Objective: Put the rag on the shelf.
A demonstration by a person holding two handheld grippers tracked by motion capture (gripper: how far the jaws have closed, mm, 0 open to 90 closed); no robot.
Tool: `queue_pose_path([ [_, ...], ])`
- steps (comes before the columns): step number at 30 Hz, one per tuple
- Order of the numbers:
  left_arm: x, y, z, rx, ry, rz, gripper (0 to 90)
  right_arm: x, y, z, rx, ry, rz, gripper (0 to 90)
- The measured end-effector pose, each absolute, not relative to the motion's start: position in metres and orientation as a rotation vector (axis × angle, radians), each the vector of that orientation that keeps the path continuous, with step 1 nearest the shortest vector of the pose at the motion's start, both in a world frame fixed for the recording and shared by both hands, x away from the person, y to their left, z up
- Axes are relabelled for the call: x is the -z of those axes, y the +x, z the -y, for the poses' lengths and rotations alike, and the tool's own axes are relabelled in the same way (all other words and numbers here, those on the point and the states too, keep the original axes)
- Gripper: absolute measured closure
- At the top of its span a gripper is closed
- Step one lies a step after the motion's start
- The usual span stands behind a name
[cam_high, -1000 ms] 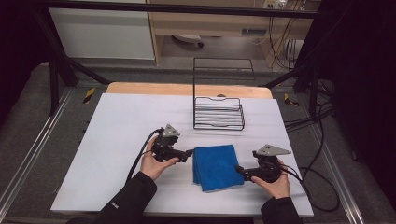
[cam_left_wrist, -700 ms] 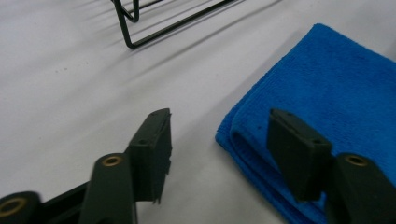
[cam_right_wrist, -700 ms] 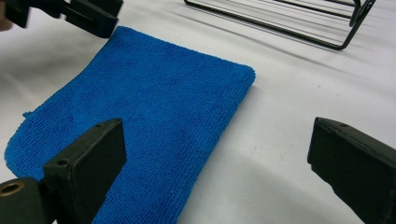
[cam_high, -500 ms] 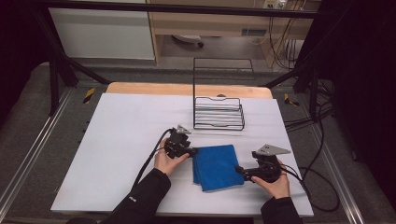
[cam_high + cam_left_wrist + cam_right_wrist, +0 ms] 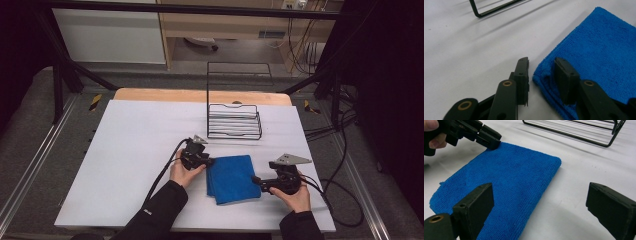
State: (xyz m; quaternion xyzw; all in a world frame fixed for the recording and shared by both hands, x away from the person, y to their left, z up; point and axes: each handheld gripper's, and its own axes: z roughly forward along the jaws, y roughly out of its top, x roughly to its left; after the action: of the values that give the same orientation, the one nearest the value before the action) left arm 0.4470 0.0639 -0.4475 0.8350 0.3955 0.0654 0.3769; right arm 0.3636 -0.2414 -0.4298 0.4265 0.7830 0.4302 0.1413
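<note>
Folded blue cloth [image 5: 231,178] flat on desk [image 5: 125,150], toward near edge, in front of wire rack [image 5: 234,120]. Left tool [image 5: 540,72] at cloth's left corner, jaws just closing around folded edge, gap remaining, not yet pinching. Right tool [image 5: 539,205] jaws wide apart, straddling cloth's right edge, holding nothing.

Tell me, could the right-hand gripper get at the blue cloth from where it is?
Probably yes. The right gripper sits at the edge of the blue cloth, jaws wide open, one over the cloth, and nothing lies between; the left gripper works the far corner.
</note>
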Motion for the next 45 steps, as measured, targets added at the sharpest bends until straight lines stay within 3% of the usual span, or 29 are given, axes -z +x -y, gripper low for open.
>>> queue_pose_path([
  [10, 0.447, 0.445, -0.06, -0.14, 2.136, -1.009, 81.7, 0.426, 0.378, 0.238, -1.237, 1.258, -2.249, 13.4],
  [17, 0.447, 0.442, -0.058, -0.176, 2.152, -0.995, 83.6, 0.429, 0.4, 0.23, -1.197, 1.275, -2.236, 18.7],
  [24, 0.448, 0.441, -0.057, -0.194, 2.158, -0.974, 83.9, 0.436, 0.423, 0.224, -1.157, 1.325, -2.236, 31.9],
  [26, 0.449, 0.441, -0.057, -0.201, 2.162, -0.965, 83.9, 0.44, 0.431, 0.223, -1.139, 1.344, -2.241, 41.5],
  [30, 0.449, 0.441, -0.058, -0.189, 2.156, -0.967, 83.9, 0.445, 0.438, 0.223, -1.137, 1.367, -2.274, 50.9],
  [39, 0.45, 0.442, -0.059, -0.174, 2.143, -0.971, 83.9, 0.451, 0.44, 0.219, -1.13, 1.385, -2.339, 62.2],
  [45, 0.45, 0.443, -0.061, -0.158, 2.141, -0.964, 83.9, 0.452, 0.439, 0.217, -1.153, 1.393, -2.374, 75.6],
])
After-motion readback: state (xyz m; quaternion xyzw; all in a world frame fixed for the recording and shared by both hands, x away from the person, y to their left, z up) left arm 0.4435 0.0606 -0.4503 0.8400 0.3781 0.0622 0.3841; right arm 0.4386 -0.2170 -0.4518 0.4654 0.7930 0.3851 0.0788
